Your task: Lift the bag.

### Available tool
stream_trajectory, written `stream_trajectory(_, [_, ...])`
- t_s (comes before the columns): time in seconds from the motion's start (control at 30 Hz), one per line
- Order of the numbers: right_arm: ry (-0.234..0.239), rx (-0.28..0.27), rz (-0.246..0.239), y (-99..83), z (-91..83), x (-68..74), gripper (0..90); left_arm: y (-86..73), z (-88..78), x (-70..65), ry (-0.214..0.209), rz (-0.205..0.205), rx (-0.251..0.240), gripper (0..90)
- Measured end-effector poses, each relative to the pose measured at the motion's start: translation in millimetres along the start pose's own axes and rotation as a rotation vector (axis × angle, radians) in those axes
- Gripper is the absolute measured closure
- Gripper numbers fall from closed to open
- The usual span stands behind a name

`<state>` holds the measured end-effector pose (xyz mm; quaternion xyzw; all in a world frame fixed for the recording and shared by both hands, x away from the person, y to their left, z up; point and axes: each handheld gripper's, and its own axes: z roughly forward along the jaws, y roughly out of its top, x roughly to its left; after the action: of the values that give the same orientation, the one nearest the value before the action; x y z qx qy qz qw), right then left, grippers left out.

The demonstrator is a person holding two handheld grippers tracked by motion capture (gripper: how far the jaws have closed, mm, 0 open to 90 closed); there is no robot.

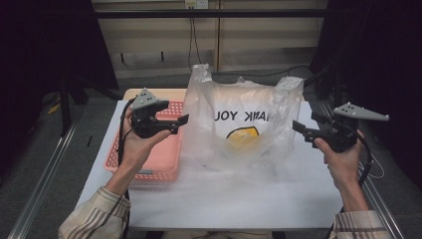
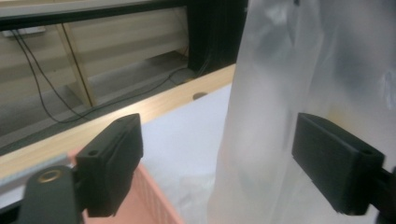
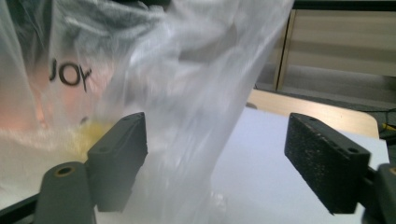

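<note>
Centrally in the frame, a plastic bag [image 1: 239,124] is seen standing on the white tabletop [image 1: 224,199]. Left claw [image 1: 183,119] and right claw [image 1: 297,127] are held wide beside it, gripping nothing.

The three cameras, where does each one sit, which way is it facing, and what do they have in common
High view: above the person's side, facing forward and down on the white table; forearms, left gripper, right gripper.
Left gripper view: on that gripper, facing the plastic bag and pink basket; open jaws.
Right gripper view: on that gripper, facing the bag's other side; open jaws.
Shared: the bag.
</note>
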<state>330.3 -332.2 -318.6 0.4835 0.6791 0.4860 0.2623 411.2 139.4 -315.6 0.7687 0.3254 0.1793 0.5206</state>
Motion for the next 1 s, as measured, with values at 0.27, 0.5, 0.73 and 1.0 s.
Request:
stream_trajectory(0.27, [-0.011,0.028,0.020,-40.3,-7.4,15.3,18.0,-27.9,-25.0,-6.7,0.000,0.002,0.012,8.6])
stream_trajectory(0.5, [-0.019,0.064,0.023,-67.4,-12.7,20.6,17.2,-53.1,-41.7,-11.1,-0.003,-0.007,0.023,8.0])
stream_trajectory(0.73, [-0.040,0.068,0.034,-91.7,-18.3,22.1,17.2,-85.3,-56.1,-16.3,-0.007,-0.042,0.022,6.0])
stream_trajectory(1.0, [-0.054,0.078,0.056,-118.4,-25.0,23.8,17.4,-116.7,-69.2,-21.4,0.025,-0.071,0.015,6.0])
